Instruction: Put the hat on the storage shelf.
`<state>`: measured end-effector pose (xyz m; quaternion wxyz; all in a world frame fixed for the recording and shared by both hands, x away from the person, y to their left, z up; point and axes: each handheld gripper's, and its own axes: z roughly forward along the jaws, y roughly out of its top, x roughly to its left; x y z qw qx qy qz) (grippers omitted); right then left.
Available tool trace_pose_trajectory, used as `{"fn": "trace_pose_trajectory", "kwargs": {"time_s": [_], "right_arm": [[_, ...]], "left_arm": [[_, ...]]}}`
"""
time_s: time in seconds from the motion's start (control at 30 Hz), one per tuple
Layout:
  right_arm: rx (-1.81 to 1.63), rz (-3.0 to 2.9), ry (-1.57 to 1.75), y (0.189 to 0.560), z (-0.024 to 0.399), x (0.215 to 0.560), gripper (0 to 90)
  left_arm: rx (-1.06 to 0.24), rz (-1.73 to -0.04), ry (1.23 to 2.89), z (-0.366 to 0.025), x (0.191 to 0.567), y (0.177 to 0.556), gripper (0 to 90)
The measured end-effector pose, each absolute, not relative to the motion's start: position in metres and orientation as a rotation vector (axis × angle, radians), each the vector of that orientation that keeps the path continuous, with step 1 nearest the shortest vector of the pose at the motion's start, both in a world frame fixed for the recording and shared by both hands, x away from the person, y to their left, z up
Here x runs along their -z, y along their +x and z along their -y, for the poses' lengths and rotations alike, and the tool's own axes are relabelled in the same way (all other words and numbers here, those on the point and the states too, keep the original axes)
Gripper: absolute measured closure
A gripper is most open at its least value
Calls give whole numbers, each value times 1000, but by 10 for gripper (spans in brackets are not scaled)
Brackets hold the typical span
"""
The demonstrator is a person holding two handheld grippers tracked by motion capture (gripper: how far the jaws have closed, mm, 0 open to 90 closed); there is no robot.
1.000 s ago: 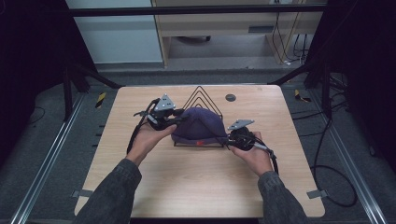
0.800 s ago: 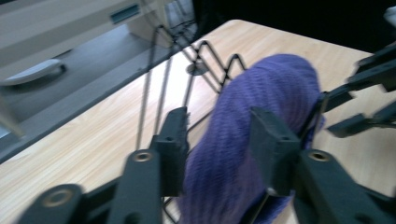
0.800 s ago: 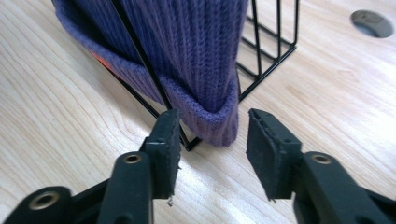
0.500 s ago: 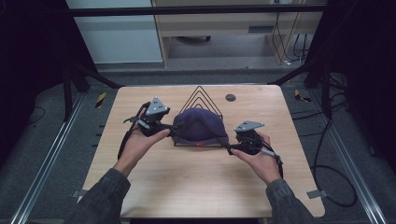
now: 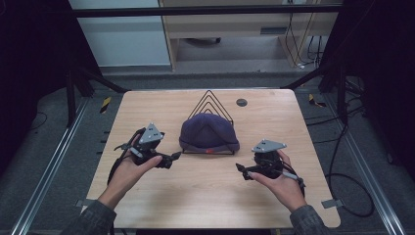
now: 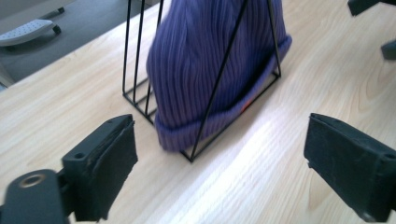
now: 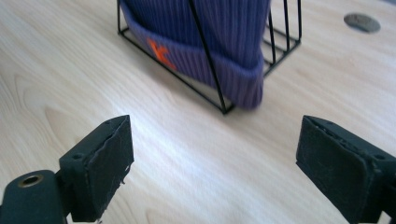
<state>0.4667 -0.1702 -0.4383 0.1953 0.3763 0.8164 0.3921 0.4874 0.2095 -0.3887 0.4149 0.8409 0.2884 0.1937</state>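
Note:
A purple knit beanie (image 5: pixel 208 132) with a small orange mark (image 7: pixel 159 52) is draped over a black wire triangular rack (image 5: pixel 210 100) at the middle of the wooden table (image 5: pixel 205 200). My left gripper (image 5: pixel 172 157) sits just left of the hat's brim, apart from it; its jaws have just been opening and hold nothing. My right gripper (image 5: pixel 242 170) is to the hat's lower right, apart from it, and its jaws have likewise just been opening on nothing. In the left gripper view the beanie (image 6: pixel 210 60) and rack (image 6: pixel 219 88) lie ahead of the open left gripper (image 6: pixel 219 172). The right gripper (image 7: pixel 215 172) also stands open.
A round grey grommet (image 5: pixel 241 102) is set in the table behind the rack on the right. Bare wood lies between both hands and the near edge. Dark metal frame bars (image 5: pixel 93 78) flank the table, with cables on the floor at right.
Both grippers were shut at the beanie's sides; they have let go and drawn outward and toward the person. The beanie has settled lower on the rack.

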Motion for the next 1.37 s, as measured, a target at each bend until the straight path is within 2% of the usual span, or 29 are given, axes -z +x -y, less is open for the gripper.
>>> {"fn": "trace_pose_trajectory", "kwargs": {"time_s": [0.23,0.4,0.67,0.93,1.0,1.07,1.37], "right_arm": [[-1047,-2324,1082,457,192,455,88],[-1018,-2344,1131,453,208,468,80],[-987,-2272,1292,461,232,488,116],[-967,-2231,1378,467,244,499,122],[-934,-2244,1367,467,242,505,108],[-930,-2241,1362,467,241,505,105],[-954,-2177,1328,461,238,512,70]], "left_arm": [[-482,-808,2104,-234,413,483,62],[-473,-878,2177,-253,440,480,62],[-475,-995,2181,-282,467,483,62],[-422,-1052,2240,-288,485,489,52],[-368,-1096,2298,-284,495,490,40],[-377,-1085,2301,-283,498,490,0],[-384,-1074,2293,-282,498,488,0]]}}
